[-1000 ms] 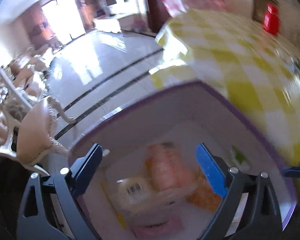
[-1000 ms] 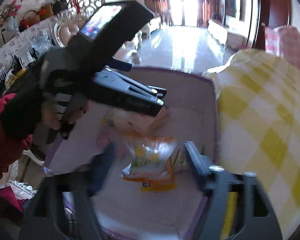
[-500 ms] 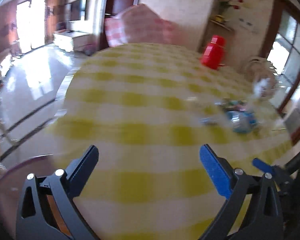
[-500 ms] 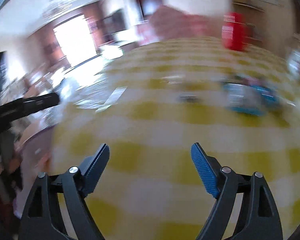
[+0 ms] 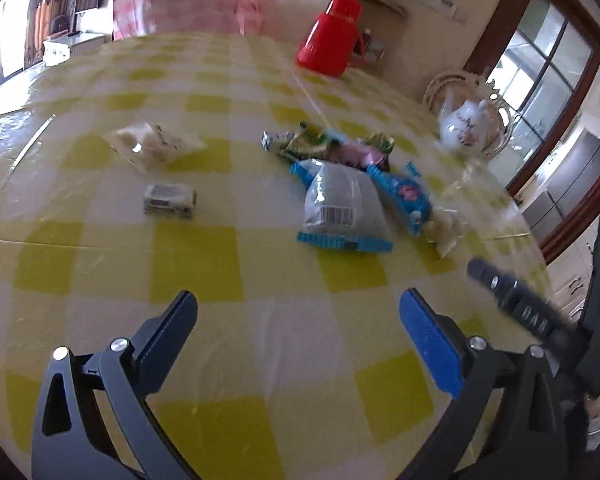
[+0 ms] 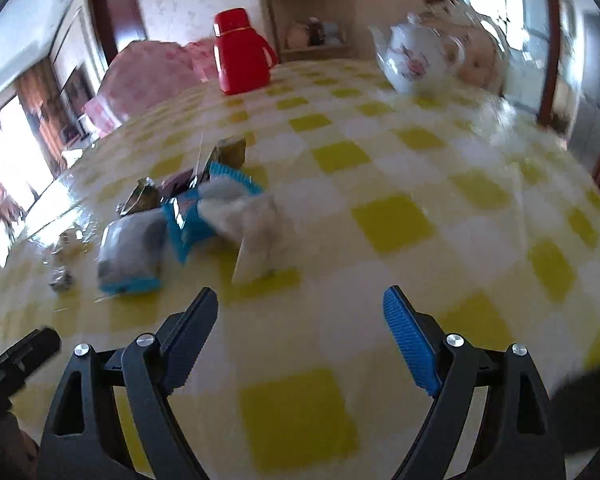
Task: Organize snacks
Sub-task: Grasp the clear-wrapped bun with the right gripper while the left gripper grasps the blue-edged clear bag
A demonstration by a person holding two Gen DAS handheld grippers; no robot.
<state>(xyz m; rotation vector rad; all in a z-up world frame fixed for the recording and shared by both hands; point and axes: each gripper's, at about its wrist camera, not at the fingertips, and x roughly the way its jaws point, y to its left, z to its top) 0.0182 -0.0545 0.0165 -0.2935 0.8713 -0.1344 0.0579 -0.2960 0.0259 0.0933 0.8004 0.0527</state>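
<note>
Several snack packets lie on the yellow-checked table [image 5: 196, 256]. A grey bag with blue ends [image 5: 342, 208] lies in the middle, beside a blue packet [image 5: 404, 196] and green and pink packets [image 5: 328, 146]. A clear packet [image 5: 156, 146] and a small wrapped bar [image 5: 169, 201] lie to the left. My left gripper [image 5: 298, 328] is open and empty above the table, short of the pile. My right gripper [image 6: 300, 324] is open and empty; the grey bag [image 6: 134, 248] and a whitish packet [image 6: 256, 224] lie ahead of it.
A red thermos [image 5: 332, 40] [image 6: 242, 54] and a white floral teapot [image 5: 466, 126] [image 6: 416, 58] stand at the table's far side. A pink-covered chair [image 5: 188, 4] is behind the table. The right gripper's finger [image 5: 516, 300] shows at the left view's right edge.
Both grippers have left the purple-rimmed box with snacks and swung over to the table. They now face the snack pile, both open and empty.
</note>
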